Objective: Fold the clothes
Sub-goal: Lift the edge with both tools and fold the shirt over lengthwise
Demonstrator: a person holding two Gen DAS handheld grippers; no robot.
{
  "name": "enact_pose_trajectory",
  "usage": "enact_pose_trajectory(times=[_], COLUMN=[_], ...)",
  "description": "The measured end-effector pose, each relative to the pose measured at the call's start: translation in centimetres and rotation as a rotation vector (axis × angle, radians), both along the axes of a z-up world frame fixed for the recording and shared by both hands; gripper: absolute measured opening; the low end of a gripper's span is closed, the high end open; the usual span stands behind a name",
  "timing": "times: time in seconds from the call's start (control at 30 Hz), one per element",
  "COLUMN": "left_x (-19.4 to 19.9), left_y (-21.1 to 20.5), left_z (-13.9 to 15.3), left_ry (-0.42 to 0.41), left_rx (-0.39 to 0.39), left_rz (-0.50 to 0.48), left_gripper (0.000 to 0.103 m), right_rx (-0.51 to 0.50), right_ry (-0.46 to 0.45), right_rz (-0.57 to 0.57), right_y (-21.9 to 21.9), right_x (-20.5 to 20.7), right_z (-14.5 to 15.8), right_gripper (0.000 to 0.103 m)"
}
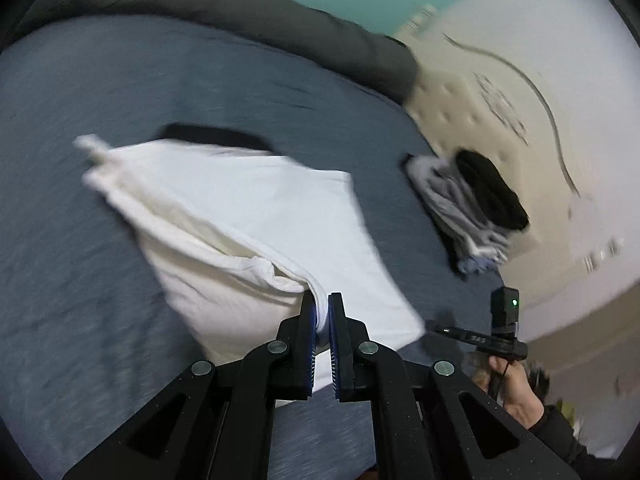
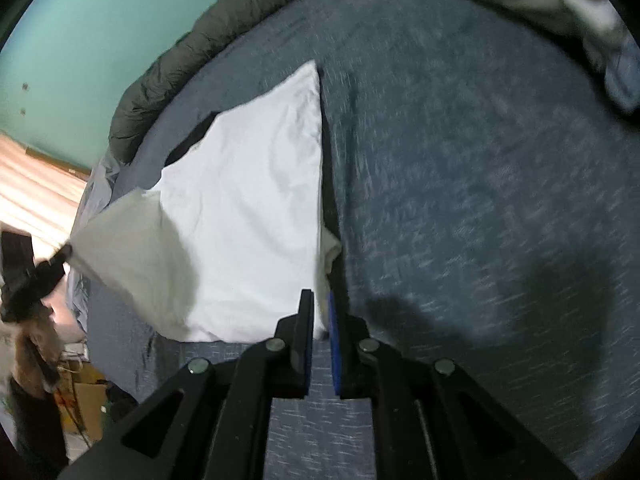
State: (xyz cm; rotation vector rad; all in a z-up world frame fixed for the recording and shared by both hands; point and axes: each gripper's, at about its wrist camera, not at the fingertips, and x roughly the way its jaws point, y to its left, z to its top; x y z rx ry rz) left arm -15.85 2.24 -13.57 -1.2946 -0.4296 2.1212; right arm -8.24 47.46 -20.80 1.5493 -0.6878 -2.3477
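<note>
On the blue bed (image 1: 80,240), a white shirt (image 1: 248,216) mid-fold
Left view: left gripper (image 1: 322,312) pinched almost shut on a shirt corner, lifted off the bed; a slip would undo the fold. Right view: right gripper (image 2: 320,308) nearly closed on the shirt's (image 2: 248,184) near edge at the bed; loose hold could let it drag

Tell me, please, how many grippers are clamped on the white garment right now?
2: the left gripper pinches a lifted corner of the white garment; the right gripper grips its near edge on the bed.

Grey quilt (image 1: 224,4) edges blue bed (image 1: 80,128), teal wall (image 2: 100,32)
</note>
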Motion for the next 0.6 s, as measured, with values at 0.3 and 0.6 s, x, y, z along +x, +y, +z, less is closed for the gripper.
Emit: enact_pose_trajectory(times=[0.3, 0.6], left_x=[-0.1, 1.3], left_y=[21.2, 20.8], left_z=[-5.8, -8.7], left_ry=[-0.073, -0.116], left_rx=[-0.162, -0.170], left_rz=[-0.328, -0.303], left_gripper=[0.006, 0.048], right_rx=[-0.055, -0.090], right_ry=[0.052, 0.035], right_rz=[-0.012, 0.076], right_y=[3.9, 1.1], right_x=[1.0, 0.1], right_z=[1.8, 1.0], right_gripper=[0.007, 0.013])
